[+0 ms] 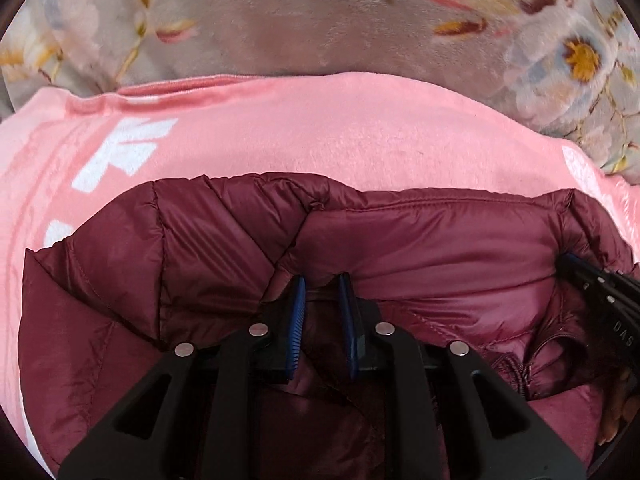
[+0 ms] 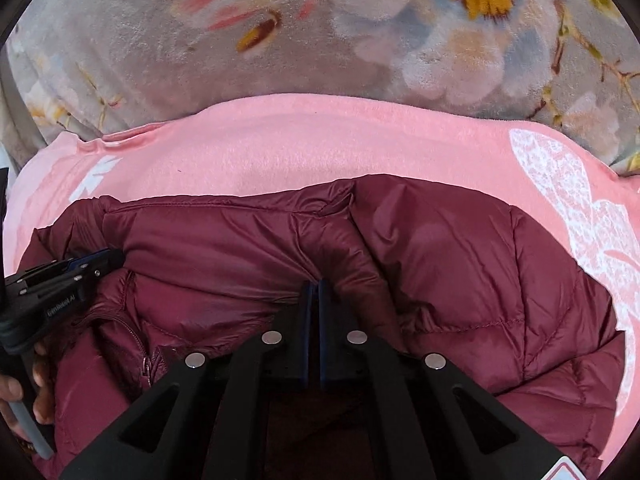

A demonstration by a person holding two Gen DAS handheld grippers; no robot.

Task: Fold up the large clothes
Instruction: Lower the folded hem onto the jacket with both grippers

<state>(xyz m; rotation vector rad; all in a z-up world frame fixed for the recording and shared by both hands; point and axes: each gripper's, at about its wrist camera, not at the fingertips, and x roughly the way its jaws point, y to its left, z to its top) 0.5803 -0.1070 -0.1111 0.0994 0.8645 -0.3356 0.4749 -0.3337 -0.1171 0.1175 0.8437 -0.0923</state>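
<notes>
- Soft, even daylight; no hard shadows.
- Mild sheen on the maroon jacket [image 1: 420, 240] ahead of the fingers.
- Fisheye bending and dark vignette at the corners.
- Floral blanket [image 2: 200, 60] beyond slightly blurred.

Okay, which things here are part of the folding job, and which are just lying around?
Job:
maroon puffer jacket
left claw
right claw

Lying about:
pink blanket
floral bedspread

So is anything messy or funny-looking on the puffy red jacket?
Nothing looks broken or spilled. The maroon quilted puffer jacket is bunched up and wrinkly on the pink fleece blanket, which is normal mid-fold. Both the left gripper and right gripper pinch its fabric.
</notes>
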